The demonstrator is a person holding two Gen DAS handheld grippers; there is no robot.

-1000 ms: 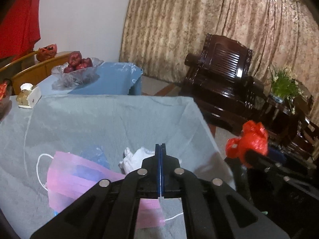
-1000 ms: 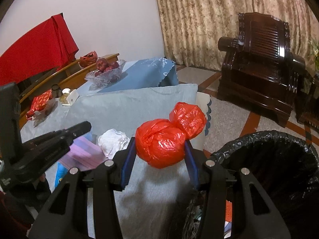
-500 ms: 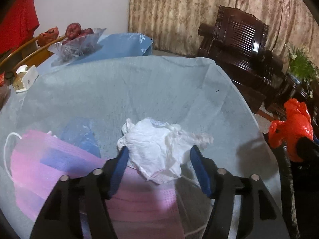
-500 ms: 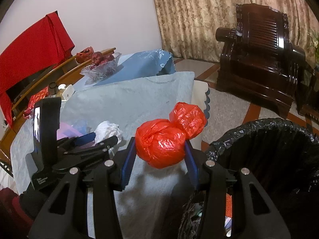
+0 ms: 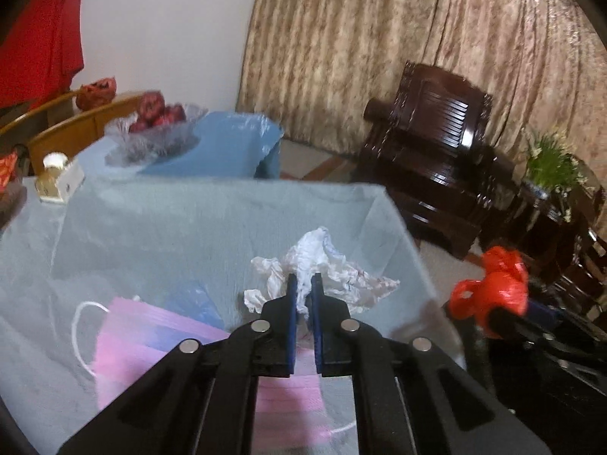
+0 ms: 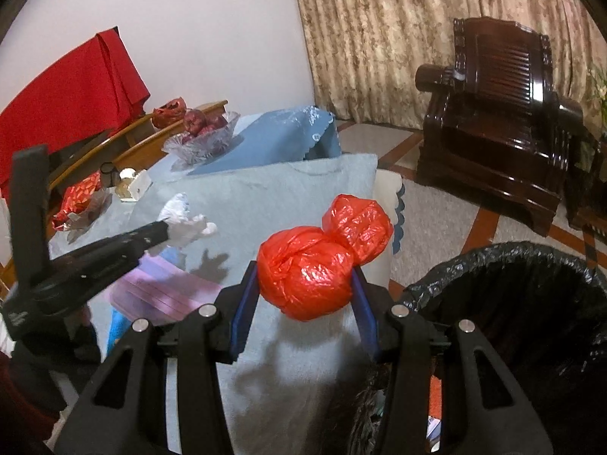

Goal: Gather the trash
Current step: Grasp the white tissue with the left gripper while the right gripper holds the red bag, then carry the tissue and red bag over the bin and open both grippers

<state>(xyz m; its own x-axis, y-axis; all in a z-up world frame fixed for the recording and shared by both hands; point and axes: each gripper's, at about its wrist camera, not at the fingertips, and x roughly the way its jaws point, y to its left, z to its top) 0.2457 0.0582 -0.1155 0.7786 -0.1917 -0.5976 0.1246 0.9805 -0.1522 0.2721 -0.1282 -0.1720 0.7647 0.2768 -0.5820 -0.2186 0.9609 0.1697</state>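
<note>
Only my right view shows the bin (image 6: 523, 303), just beside my right gripper (image 6: 305, 288) clamping the red bag (image 6: 303, 276); my left gripper (image 5: 303, 295), just closed, pinches the tissue (image 5: 318, 261).

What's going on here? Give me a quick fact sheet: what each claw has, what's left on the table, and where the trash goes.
left claw: shut on the crumpled white tissue, jaws having just closed on it
right claw: shut on the knotted red bag
left on table: pink face mask, on the grey cloth
trash goes in: black-lined bin, beside the table
</note>
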